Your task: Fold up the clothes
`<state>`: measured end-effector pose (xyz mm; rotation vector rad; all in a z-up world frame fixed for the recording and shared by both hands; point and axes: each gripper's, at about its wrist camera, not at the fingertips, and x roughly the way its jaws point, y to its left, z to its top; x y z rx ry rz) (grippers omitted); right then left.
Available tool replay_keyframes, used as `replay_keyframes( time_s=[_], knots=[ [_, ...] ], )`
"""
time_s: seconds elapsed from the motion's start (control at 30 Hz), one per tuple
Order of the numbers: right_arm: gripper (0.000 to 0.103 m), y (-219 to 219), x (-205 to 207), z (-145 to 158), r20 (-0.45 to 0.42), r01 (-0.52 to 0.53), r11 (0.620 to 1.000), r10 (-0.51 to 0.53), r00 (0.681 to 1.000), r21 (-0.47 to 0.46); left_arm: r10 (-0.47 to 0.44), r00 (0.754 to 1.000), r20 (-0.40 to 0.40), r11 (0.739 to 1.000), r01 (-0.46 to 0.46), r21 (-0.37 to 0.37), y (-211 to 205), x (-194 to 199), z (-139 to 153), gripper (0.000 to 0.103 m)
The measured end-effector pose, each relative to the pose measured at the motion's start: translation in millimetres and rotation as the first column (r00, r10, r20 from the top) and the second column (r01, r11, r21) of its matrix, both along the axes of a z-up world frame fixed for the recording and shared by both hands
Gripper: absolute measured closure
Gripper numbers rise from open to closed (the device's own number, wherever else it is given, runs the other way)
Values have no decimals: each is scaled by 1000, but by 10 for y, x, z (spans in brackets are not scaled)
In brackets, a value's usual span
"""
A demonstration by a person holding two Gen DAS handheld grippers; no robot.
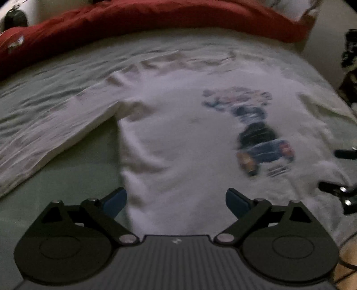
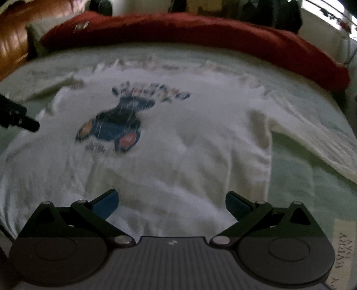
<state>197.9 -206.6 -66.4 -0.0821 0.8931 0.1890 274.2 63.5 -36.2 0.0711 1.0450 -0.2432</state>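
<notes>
A white long-sleeved shirt (image 1: 178, 138) with a blue printed figure (image 1: 256, 129) lies spread flat, front up, on a pale green bed sheet (image 1: 78, 169). Its left sleeve (image 1: 49, 131) stretches out to the left. My left gripper (image 1: 176, 200) hangs open above the shirt's near hem, nothing between its blue fingers (image 1: 116, 200). In the right wrist view the same shirt (image 2: 178, 145) and print (image 2: 120, 125) show, with the right sleeve (image 2: 312, 133) reaching right. My right gripper (image 2: 171, 203) is open over the hem too. Both views are blurred.
A red quilt (image 1: 156, 20) is bunched along the far side of the bed (image 2: 200, 33). A brown leather headboard or couch (image 2: 13, 40) stands at the far left. The other gripper's black tips show at the frame edges (image 1: 339, 189) (image 2: 20, 118). A printed label (image 2: 343, 252) lies near right.
</notes>
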Motion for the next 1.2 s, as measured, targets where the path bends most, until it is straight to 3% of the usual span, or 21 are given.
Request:
replay_keyframes(
  time_s=[0.13, 0.3, 0.4, 0.5, 0.63, 0.77, 1.0, 1.2],
  knots=[
    [0, 6, 194, 51, 52, 3, 1000, -2, 999, -21, -58, 998, 6, 998, 58, 10, -220, 56, -137, 8],
    [0, -67, 572, -169, 0, -17, 1000, 17, 1000, -14, -16, 997, -71, 1000, 17, 14, -251, 67, -362, 8],
    [0, -248, 498, -201, -28, 25, 999, -24, 999, 35, -2, 995, -103, 999, 6, 34, -125, -40, -359, 7],
    [0, -379, 278, -167, -80, 50, 999, -48, 996, 22, 7, 994, -106, 999, -3, 43, -42, -144, -267, 8],
    [0, -283, 46, -9, -82, -4, 1000, 7, 997, 31, -13, 997, -73, 1000, 15, 18, -94, -249, -126, 8],
    [0, -75, -139, -63, -117, -106, 994, 110, 987, 39, -26, 994, -102, 999, 28, 20, -188, -382, -226, 8],
    [0, -116, -417, -163, -169, -105, 994, 101, 980, -16, -39, 993, -112, 997, 45, 59, -209, -671, -272, 8],
    [0, -53, -350, -61, -156, -97, 995, 98, 983, 12, -83, 993, -81, 993, 89, 74, -285, -780, -185, 8]
  ],
)
